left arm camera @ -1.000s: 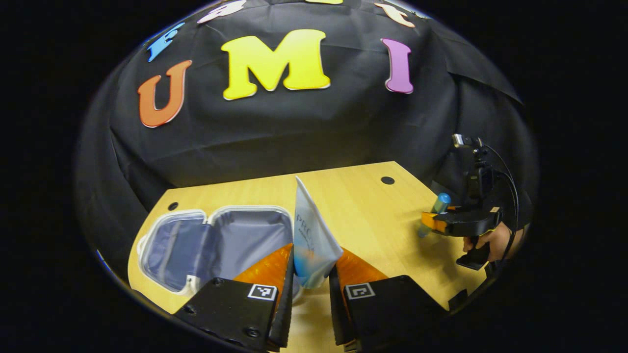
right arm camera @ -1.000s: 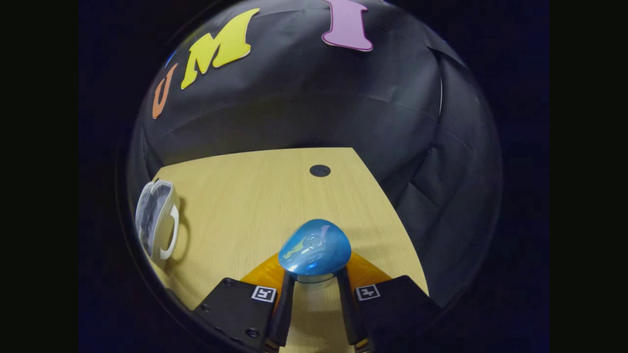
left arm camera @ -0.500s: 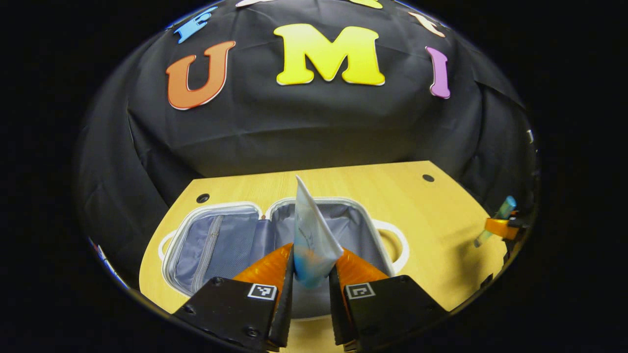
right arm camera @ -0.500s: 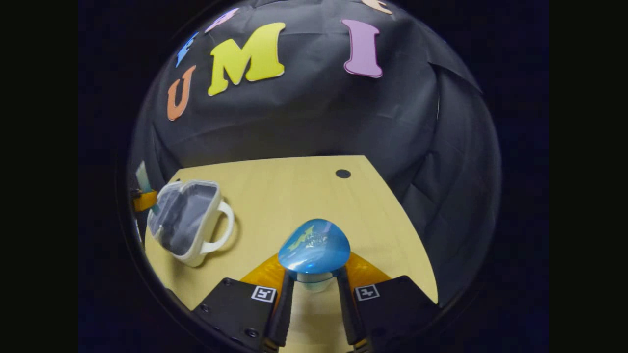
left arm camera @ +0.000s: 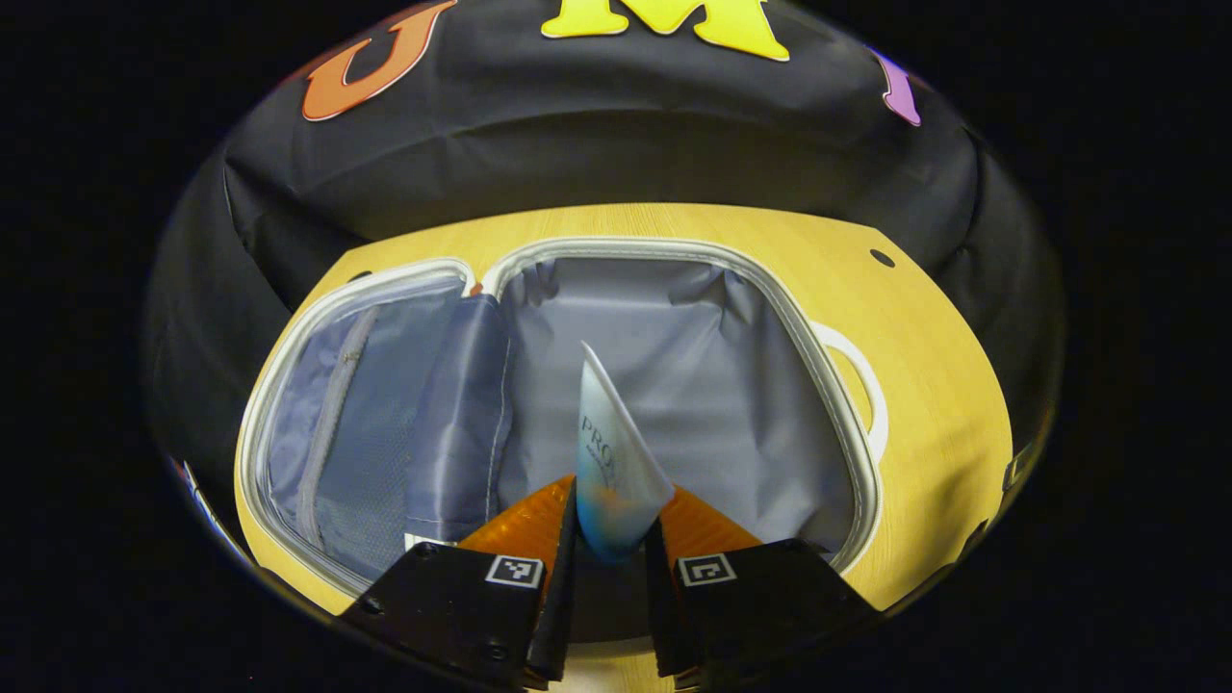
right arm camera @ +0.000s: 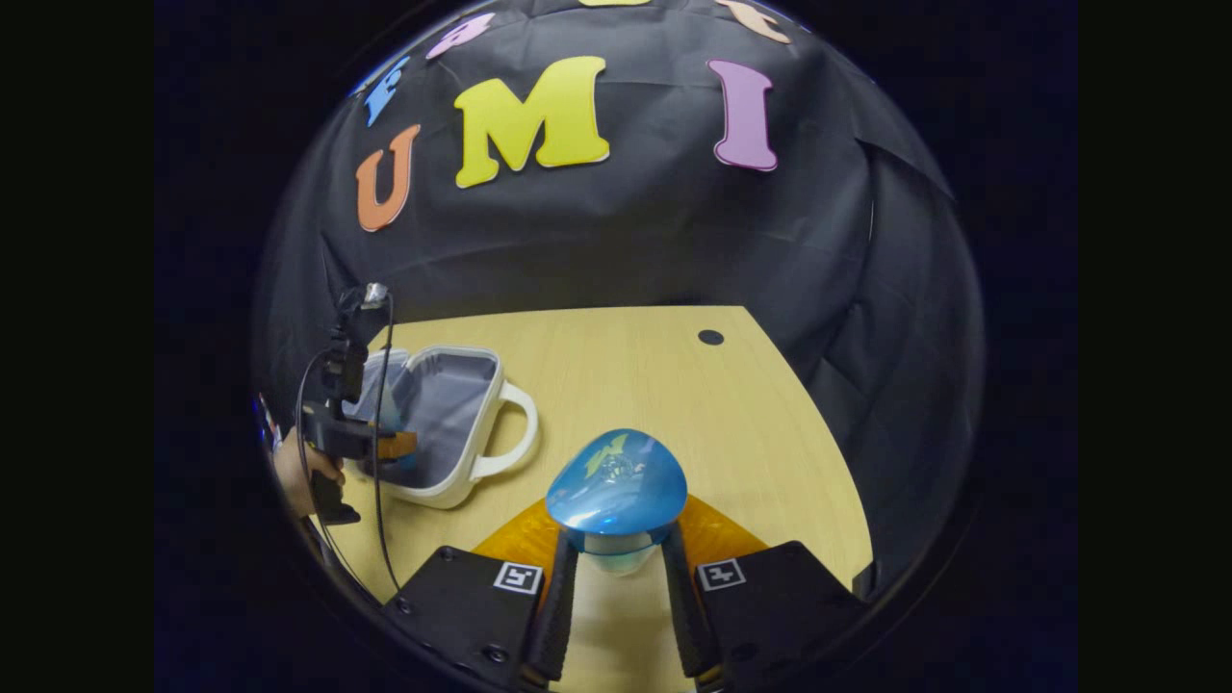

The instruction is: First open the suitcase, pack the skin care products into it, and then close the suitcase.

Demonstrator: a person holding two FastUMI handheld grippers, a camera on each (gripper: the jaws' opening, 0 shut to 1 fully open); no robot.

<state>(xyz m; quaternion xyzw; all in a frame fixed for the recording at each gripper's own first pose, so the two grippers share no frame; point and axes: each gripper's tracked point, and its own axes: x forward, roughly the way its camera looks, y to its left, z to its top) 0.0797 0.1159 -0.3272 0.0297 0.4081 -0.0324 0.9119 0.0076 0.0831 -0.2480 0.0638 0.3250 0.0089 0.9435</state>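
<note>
In the left gripper view, the left gripper (left arm camera: 610,539) is clamped on the lower end of a white-and-blue squeeze tube (left arm camera: 610,462), both fingers pressing its sides; the tube stands up between them, over the grey fabric lining of the right half of the open white-rimmed suitcase (left arm camera: 818,346), which lies flat on the light wooden table (left arm camera: 924,385). In the right gripper view, the right gripper (right arm camera: 616,577) is closed on a clear bottle with a rounded blue cap (right arm camera: 616,486), the cap standing just above the fingertips over bare tabletop, well to the right of the suitcase.
</note>
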